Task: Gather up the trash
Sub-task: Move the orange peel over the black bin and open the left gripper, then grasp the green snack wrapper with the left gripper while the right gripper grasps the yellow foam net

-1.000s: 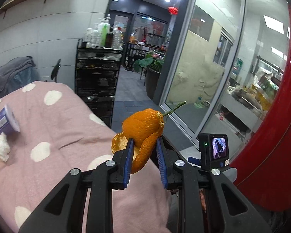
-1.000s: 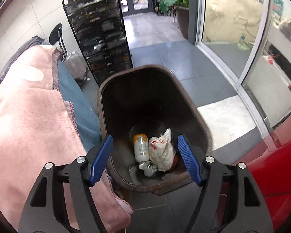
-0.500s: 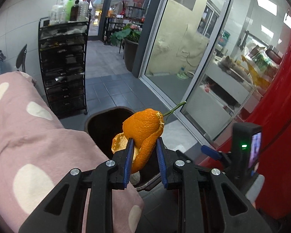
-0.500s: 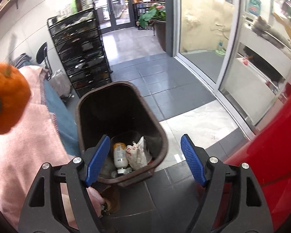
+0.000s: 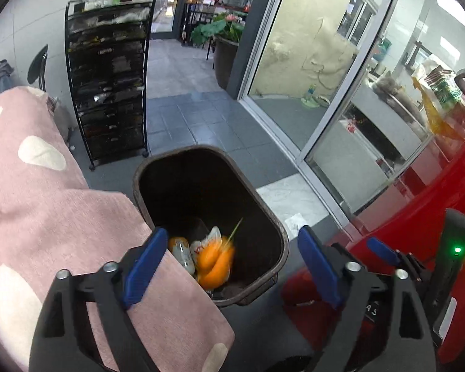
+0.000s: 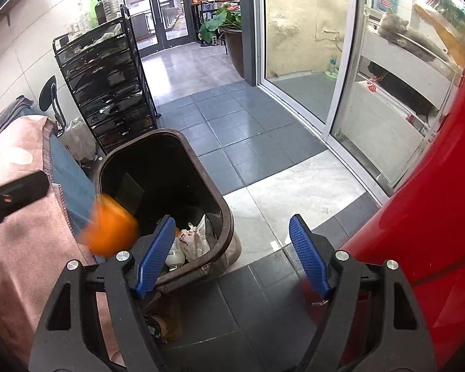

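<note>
From the left wrist, the left gripper point(image 5: 229, 263) hung over a dark brown trash bin point(image 5: 272, 223) on the grey tiled floor point(image 5: 183, 124). Its jaws were opening, the blue pads wide apart and pressing on nothing. The orange peel point(image 5: 215, 263), blurred and with a thin green stem, was free of the pads, between them in the picture and inside the bin's mouth, above a small bottle point(image 5: 179, 252) and a crumpled white wrapper point(image 5: 206, 241) at the bottom. A pink blanket with pale dots point(image 5: 46, 217) lay against the bin's left side, and a black drawer rack point(image 5: 108, 86) stood behind.

From the right wrist, the right gripper point(image 6: 231, 255) was spread with nothing between its pads, off to the bin's point(image 6: 229, 217) right, above the floor point(image 6: 232, 142). The peel point(image 6: 111, 229) showed as an orange blur at the bin's left rim, beside the blanket point(image 6: 24, 232). The bottle point(image 6: 175, 255) and wrapper point(image 6: 197, 241) lay inside the bin.
</note>
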A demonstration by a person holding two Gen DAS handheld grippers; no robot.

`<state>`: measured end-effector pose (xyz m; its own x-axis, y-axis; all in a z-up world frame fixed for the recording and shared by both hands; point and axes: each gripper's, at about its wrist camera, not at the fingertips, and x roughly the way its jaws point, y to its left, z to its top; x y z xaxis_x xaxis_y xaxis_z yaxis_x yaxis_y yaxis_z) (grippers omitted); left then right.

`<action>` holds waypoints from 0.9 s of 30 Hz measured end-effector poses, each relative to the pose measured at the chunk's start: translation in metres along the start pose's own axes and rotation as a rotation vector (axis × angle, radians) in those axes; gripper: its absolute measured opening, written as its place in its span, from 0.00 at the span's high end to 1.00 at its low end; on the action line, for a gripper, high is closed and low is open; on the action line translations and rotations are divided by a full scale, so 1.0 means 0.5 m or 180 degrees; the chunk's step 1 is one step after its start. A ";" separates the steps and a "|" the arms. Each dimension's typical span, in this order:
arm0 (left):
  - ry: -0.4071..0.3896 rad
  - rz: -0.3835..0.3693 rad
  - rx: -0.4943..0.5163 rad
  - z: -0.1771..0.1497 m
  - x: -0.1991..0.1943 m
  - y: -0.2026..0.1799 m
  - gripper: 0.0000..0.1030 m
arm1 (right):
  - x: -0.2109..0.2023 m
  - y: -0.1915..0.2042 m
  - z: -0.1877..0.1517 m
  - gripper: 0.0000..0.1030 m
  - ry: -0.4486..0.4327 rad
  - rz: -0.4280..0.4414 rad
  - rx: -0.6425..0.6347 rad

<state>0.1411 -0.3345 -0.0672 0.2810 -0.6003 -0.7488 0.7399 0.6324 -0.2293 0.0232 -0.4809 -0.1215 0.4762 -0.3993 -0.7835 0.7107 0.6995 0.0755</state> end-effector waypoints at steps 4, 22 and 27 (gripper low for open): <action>-0.0068 -0.0046 0.0031 0.006 -0.021 0.001 0.09 | 0.000 0.003 0.003 0.24 -0.0017 -0.0004 -0.0001; -0.0910 0.0441 -0.0261 -0.076 -0.295 0.119 0.05 | -0.080 0.149 0.023 0.19 -0.0286 0.0500 -0.0344; -0.1064 0.0869 -0.0463 -0.121 -0.369 0.192 0.05 | -0.115 0.241 0.022 0.18 -0.0318 0.0835 -0.0552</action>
<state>0.1231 -0.1335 0.0114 0.6535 -0.5119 -0.5576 0.5245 0.8373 -0.1541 0.0872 -0.3802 -0.0608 0.6860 -0.2422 -0.6861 0.4623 0.8733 0.1539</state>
